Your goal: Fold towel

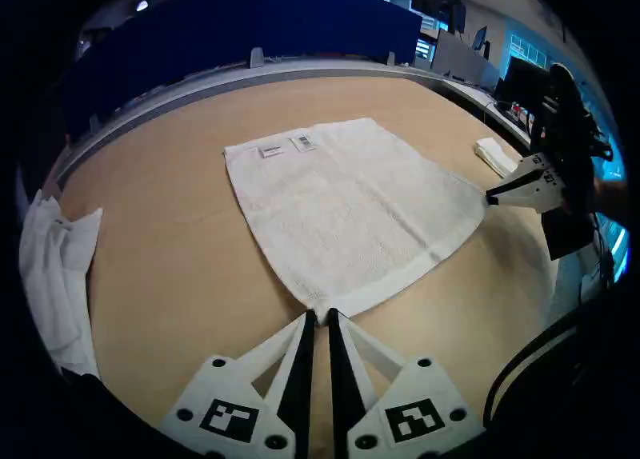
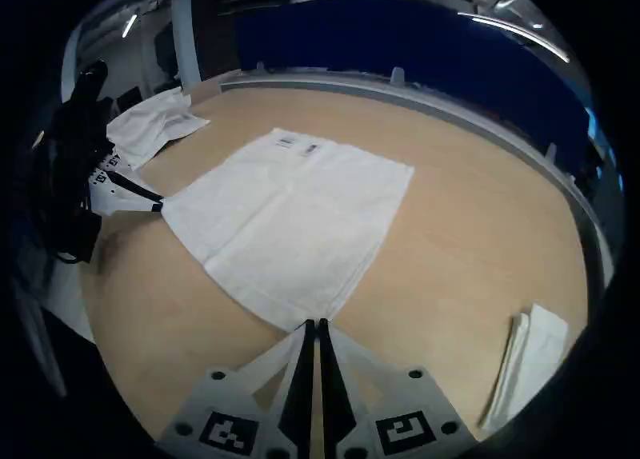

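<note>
— Two corners were pinched, then?
— Yes. The left gripper [image 1: 320, 321] had its fingers almost closed on the towel [image 1: 344, 211] at its near corner, right at the tips. The right gripper [image 2: 314, 328] nipped the neighbouring corner likewise.
— And the towel?
— Flat on the table [image 1: 176, 243], spread straight ahead of both finger pairs. A fold would probably carry forward.

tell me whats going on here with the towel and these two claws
A person is working a claw in each hand to fold a white towel that lies spread flat on a wooden table. The left claw is closed on one corner and the right claw on the neighbouring corner; no fold is made yet. A folded cloth and a loose heap of white cloths sit off to the sides.
</note>
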Action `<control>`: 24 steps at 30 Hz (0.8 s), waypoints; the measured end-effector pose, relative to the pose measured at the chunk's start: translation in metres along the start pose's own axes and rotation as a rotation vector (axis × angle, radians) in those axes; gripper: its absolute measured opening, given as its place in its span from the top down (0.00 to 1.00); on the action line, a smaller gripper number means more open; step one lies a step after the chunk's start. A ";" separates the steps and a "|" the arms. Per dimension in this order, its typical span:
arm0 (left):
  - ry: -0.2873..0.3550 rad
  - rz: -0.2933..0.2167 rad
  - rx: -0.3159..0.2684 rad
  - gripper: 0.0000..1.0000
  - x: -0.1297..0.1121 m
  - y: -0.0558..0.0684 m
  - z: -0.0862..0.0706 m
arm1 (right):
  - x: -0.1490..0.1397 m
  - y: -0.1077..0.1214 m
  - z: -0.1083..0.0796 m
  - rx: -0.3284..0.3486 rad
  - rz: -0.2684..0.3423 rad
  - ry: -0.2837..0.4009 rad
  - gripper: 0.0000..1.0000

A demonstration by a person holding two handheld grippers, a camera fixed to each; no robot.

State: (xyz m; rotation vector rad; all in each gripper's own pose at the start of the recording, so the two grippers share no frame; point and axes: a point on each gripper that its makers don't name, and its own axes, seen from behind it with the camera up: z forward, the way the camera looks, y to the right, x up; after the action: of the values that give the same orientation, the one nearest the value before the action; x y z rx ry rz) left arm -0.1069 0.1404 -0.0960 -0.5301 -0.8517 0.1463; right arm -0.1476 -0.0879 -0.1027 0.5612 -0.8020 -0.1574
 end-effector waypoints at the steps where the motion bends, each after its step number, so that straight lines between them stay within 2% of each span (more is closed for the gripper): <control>1: 0.006 -0.005 -0.002 0.88 0.003 0.000 -0.002 | 0.004 0.000 -0.002 0.001 0.003 0.007 0.96; 12: 0.063 -0.043 -0.010 0.88 0.038 0.003 -0.033 | 0.047 0.000 -0.032 0.002 0.019 0.089 0.97; 20: 0.083 -0.099 -0.022 0.88 0.050 0.008 -0.056 | 0.063 -0.006 -0.056 0.004 0.007 0.118 0.97; 24: 0.087 -0.121 -0.023 0.88 0.049 0.008 -0.060 | 0.063 -0.007 -0.061 0.001 0.012 0.119 0.97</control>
State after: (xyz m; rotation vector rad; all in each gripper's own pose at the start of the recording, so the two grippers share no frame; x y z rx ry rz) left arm -0.0286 0.1405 -0.0995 -0.5017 -0.7989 0.0020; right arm -0.0598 -0.0896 -0.1002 0.5613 -0.6903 -0.1114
